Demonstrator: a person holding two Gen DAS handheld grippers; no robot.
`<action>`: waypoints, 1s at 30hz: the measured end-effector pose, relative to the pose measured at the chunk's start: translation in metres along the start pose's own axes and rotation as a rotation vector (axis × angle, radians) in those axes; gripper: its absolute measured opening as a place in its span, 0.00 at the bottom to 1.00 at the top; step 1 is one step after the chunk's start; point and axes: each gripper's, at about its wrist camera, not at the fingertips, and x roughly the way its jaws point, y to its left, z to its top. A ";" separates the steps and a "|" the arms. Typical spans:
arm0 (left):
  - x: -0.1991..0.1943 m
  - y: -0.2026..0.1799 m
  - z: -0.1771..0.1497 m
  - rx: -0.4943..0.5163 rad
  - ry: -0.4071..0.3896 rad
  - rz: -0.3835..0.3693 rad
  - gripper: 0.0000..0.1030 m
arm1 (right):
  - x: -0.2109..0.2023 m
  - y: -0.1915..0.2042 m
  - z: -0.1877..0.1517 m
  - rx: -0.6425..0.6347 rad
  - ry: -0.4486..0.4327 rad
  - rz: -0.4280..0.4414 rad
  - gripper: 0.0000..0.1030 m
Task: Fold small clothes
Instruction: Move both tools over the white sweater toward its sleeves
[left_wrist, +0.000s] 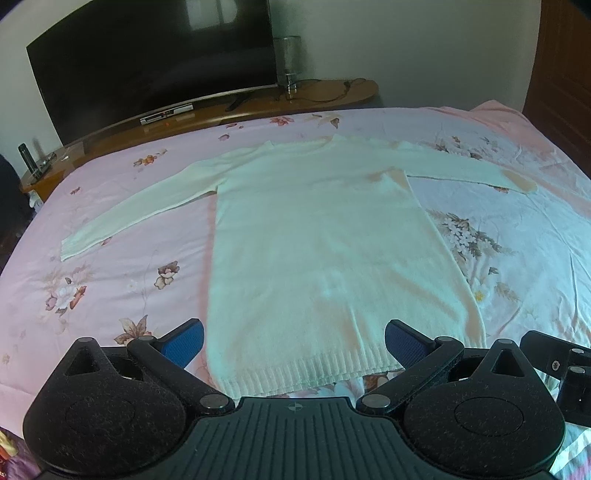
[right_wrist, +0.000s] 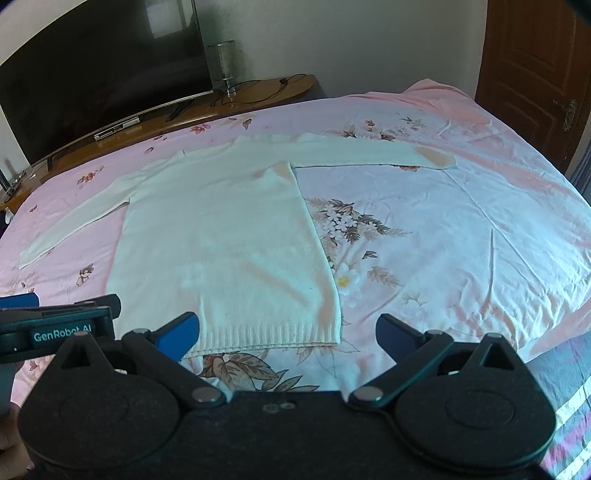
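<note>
Item, white sweater (left_wrist: 317, 236): we find it flat on the bed (left_wrist: 110, 295), sleeves out, hem just ahead of left gripper (left_wrist: 293, 341) and right gripper (right_wrist: 288, 332), both jaws spread, empty; risk: pinching the sheet too, or uneven lift skewing the fold.

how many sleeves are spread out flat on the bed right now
2: the left sleeve angles out toward the bed's left edge; the right sleeve stretches out to the right.
</note>
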 end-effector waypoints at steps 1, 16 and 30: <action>0.000 0.000 0.000 0.001 0.001 0.000 1.00 | 0.000 0.000 0.000 0.000 0.001 0.001 0.99; 0.005 0.001 0.001 -0.010 0.008 0.001 1.00 | 0.006 0.004 0.003 -0.003 0.014 0.012 0.99; 0.008 0.004 0.003 -0.010 0.015 -0.003 1.00 | 0.008 0.006 0.004 -0.002 0.015 0.013 0.99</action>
